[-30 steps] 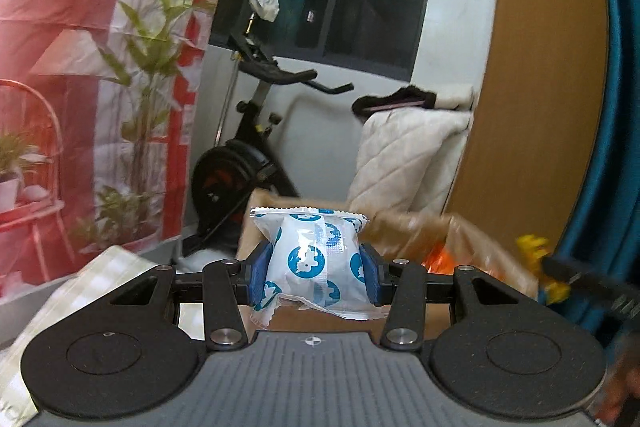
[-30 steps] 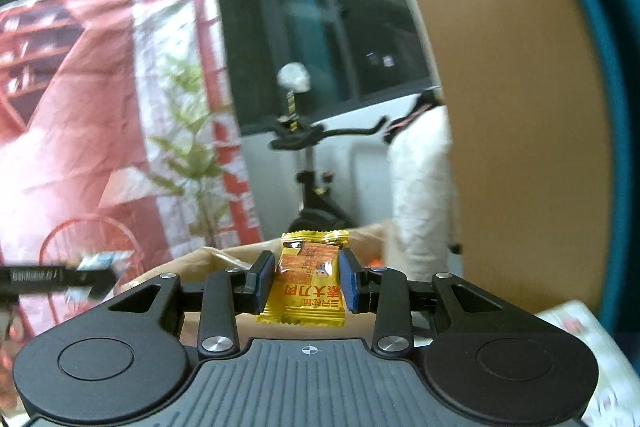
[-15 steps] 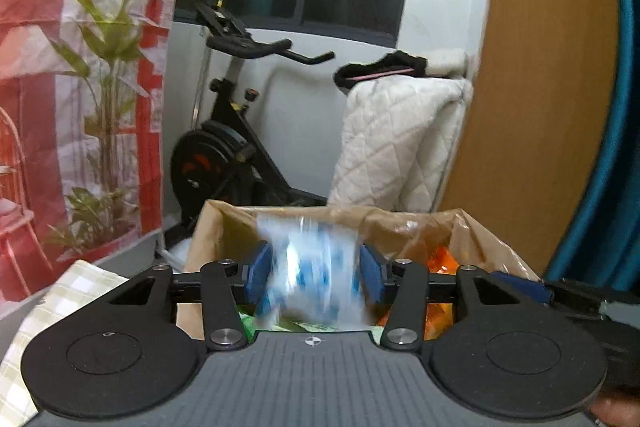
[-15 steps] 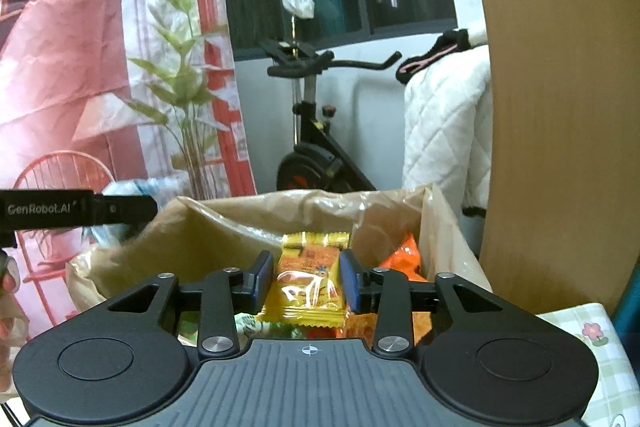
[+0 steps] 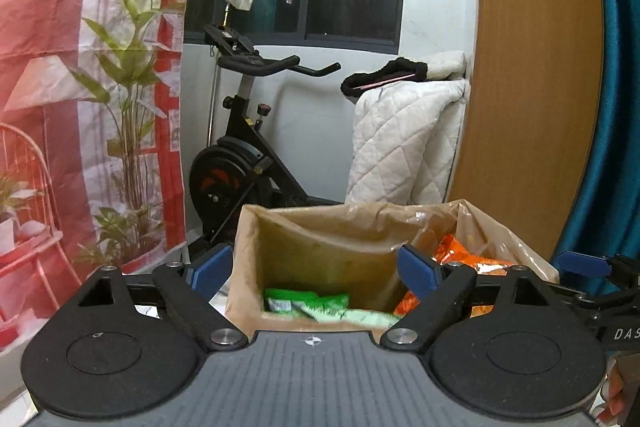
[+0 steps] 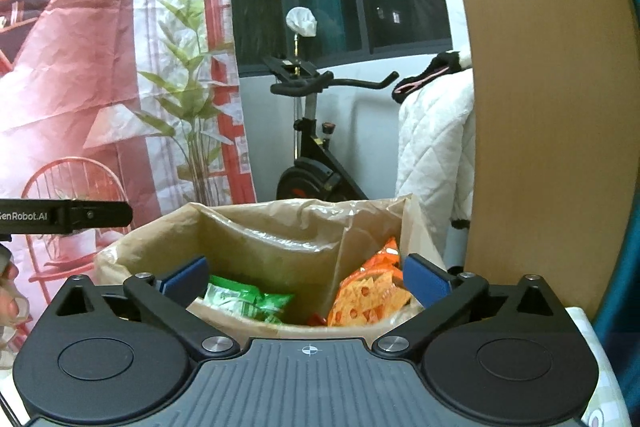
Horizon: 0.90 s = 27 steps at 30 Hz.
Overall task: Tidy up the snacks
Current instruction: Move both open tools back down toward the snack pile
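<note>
Crinkled brown paper bag [image 5: 320, 227], glossy liner, holding green foil snack packets [image 5: 308, 305] and orange chip packets [image 6: 366, 295]; left gripper [image 5: 316, 269] spread, empty; right gripper [image 6: 306, 277] spread, empty; chips plainest in right view

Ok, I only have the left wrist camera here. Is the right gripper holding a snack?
Observer: No. The right gripper is open, with nothing between its fingers.
Operator: What is it facing?
Observer: The mouth of the brown bag. A green packet lies near its left finger and an orange packet near its right.
Operator: Anything between those two packets?
Observer: A small red thing low in the bag. I cannot tell what it is.
</note>
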### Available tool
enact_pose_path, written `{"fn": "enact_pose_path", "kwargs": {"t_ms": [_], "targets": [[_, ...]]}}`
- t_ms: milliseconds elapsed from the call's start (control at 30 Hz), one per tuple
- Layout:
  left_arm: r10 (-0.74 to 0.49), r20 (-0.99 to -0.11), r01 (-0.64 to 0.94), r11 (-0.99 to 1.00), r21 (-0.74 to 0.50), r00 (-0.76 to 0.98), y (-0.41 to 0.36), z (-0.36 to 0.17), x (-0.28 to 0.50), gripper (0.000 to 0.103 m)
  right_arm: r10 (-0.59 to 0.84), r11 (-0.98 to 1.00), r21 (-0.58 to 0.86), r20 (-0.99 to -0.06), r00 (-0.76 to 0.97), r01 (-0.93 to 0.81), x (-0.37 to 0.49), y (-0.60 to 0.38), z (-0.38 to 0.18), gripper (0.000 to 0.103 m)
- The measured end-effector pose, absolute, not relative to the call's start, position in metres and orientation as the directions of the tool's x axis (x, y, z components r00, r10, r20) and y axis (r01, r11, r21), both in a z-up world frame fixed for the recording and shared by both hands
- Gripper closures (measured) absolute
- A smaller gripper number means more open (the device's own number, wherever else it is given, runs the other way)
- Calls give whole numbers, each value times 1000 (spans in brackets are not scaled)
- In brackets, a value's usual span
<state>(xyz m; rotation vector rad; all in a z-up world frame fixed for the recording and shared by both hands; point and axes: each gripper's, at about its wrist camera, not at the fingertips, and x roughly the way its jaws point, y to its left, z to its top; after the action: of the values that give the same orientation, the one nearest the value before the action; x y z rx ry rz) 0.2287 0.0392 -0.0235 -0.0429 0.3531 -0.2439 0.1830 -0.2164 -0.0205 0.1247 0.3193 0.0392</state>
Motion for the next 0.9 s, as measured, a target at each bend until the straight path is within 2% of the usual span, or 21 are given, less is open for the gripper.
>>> {"fn": "enact_pose_path", "kwargs": {"t_ms": [367,500,900], "targets": [[-247,-397,221,969,-112,884,57,-44,184,12,97,980,195,-324,941,-34,140,-227,-36,0],[-245,-437,193,968,-159,866,68,-59,170,12,97,976,218,-340,935,-22,125,-234,-53,0],[-239,-541,165,969,-183,806,72,-116,161,13,100,972,234,-430,897,4,102,-257,-120,0]]}}
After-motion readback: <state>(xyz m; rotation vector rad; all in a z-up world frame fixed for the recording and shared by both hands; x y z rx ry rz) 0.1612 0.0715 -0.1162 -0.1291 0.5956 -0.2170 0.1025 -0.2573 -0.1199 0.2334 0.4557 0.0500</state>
